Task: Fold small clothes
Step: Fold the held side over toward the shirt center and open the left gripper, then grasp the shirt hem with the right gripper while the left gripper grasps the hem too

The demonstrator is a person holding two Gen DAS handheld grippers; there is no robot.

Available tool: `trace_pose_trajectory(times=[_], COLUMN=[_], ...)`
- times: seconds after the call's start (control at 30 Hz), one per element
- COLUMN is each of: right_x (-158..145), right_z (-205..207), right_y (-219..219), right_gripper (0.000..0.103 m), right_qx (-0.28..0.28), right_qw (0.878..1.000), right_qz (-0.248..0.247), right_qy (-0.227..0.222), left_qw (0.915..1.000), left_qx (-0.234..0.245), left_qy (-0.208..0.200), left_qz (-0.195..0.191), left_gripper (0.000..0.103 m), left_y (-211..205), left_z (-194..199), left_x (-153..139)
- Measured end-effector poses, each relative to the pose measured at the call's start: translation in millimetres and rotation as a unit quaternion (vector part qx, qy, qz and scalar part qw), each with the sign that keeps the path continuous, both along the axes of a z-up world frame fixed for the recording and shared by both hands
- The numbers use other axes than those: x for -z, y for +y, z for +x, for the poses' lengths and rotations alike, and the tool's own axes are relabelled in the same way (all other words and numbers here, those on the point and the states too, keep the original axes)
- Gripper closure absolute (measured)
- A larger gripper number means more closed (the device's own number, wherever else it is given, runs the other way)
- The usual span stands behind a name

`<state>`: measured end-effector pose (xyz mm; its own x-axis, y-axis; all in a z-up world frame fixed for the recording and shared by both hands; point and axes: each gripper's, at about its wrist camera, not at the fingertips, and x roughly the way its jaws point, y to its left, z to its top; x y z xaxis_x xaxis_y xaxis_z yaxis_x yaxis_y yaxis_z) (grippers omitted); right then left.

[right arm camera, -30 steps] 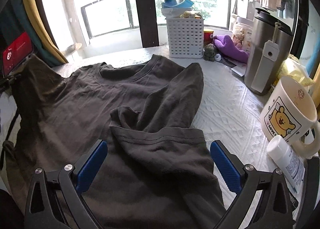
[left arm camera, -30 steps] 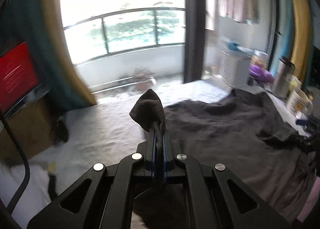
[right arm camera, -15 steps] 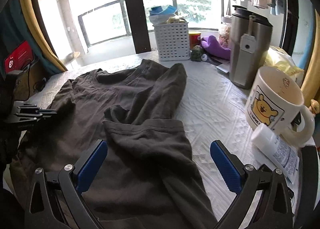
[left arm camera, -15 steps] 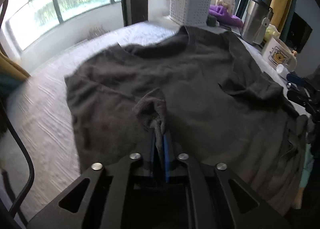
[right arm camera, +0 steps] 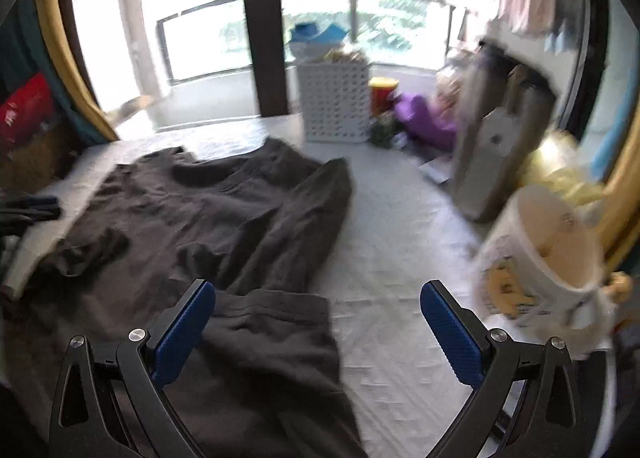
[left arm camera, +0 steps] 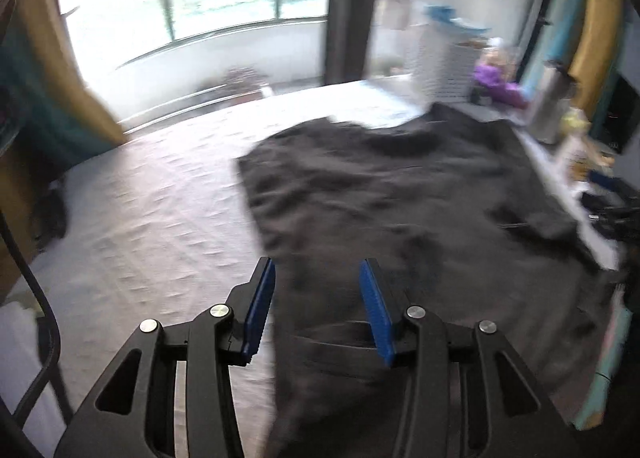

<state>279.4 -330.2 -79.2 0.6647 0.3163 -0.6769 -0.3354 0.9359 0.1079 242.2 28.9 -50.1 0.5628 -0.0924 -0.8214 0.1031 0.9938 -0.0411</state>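
A dark grey T-shirt lies spread on the white quilted table. Its left sleeve is folded in over the body, seen in the right wrist view; the right sleeve is also folded in. My left gripper is open and empty over the shirt's left edge. My right gripper is open wide and empty above the shirt's lower right part. The left gripper also shows at the left edge of the right wrist view.
A white perforated basket, a purple toy, a steel flask and a bear mug stand along the table's right side. A balcony window is behind. A red screen is at the left.
My left gripper carried the sleeve in over the shirt body, then opened and let it go and drew back. My right gripper stayed open and shifted slightly right.
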Motion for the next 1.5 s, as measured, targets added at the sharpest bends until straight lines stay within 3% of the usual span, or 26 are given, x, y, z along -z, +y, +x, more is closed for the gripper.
trace_pose_trajectory(times=[0.13, 0.23, 0.4, 0.63, 0.9, 1.0, 1.1, 1.17, 1.23, 1.3, 1.33, 1.4, 1.5], right_x=[28, 41, 35, 22, 23, 17, 8, 12, 24, 34, 40, 38, 23], right_z=[10, 8, -3, -30, -71, -82, -75, -56, -32, -13, -4, -2, -17], right_y=[-16, -25, -11, 39, 69, 69, 46, 25, 7, -5, -7, -1, 17], right_gripper=[0.0, 0.0, 0.0, 0.0, 0.0, 0.0, 0.0, 0.002, 0.018, 0.047, 0.052, 0.078, 0.084], right_qx=[-0.002, -0.021, -0.065, -0.124, -0.148, -0.139, -0.08, -0.047, -0.028, -0.015, -0.026, -0.042, -0.071], right_qw=[0.997, 0.989, 0.983, 0.982, 0.982, 0.986, 0.995, 0.997, 0.995, 0.992, 0.989, 0.988, 0.992], right_qz=[0.046, 0.11, 0.14, 0.107, 0.078, 0.062, 0.041, 0.054, 0.083, 0.102, 0.12, 0.123, 0.088], right_qy=[0.064, 0.096, 0.1, 0.096, 0.091, 0.071, 0.035, 0.033, 0.053, 0.071, 0.087, 0.082, 0.061], left_qw=[0.9995, 0.9986, 0.9975, 0.9963, 0.9963, 0.9967, 0.9973, 0.9978, 0.9979, 0.998, 0.9981, 0.9981, 0.998], left_qx=[-0.004, 0.003, 0.015, 0.025, 0.028, 0.025, 0.015, 0.005, -0.003, -0.007, -0.008, -0.009, -0.013], left_qy=[0.026, 0.04, 0.052, 0.053, 0.047, 0.043, 0.038, 0.033, 0.03, 0.028, 0.025, 0.022, 0.018], left_qz=[-0.018, -0.034, -0.046, -0.062, -0.067, -0.064, -0.061, -0.058, -0.057, -0.056, -0.056, -0.057, -0.059], left_gripper=[0.059, 0.059, 0.059, 0.059, 0.059, 0.059, 0.059, 0.059, 0.059, 0.059, 0.059, 0.059, 0.059], left_y=[12, 14, 10, 5, 12, 19, 28, 36, 41, 43, 43, 43, 44], left_z=[-2, -8, -15, -28, -58, -70, -80, -83, -84, -83, -84, -85, -89], left_x=[17, 28, 37, 39, 37, 35, 32, 30, 29, 28, 27, 26, 24])
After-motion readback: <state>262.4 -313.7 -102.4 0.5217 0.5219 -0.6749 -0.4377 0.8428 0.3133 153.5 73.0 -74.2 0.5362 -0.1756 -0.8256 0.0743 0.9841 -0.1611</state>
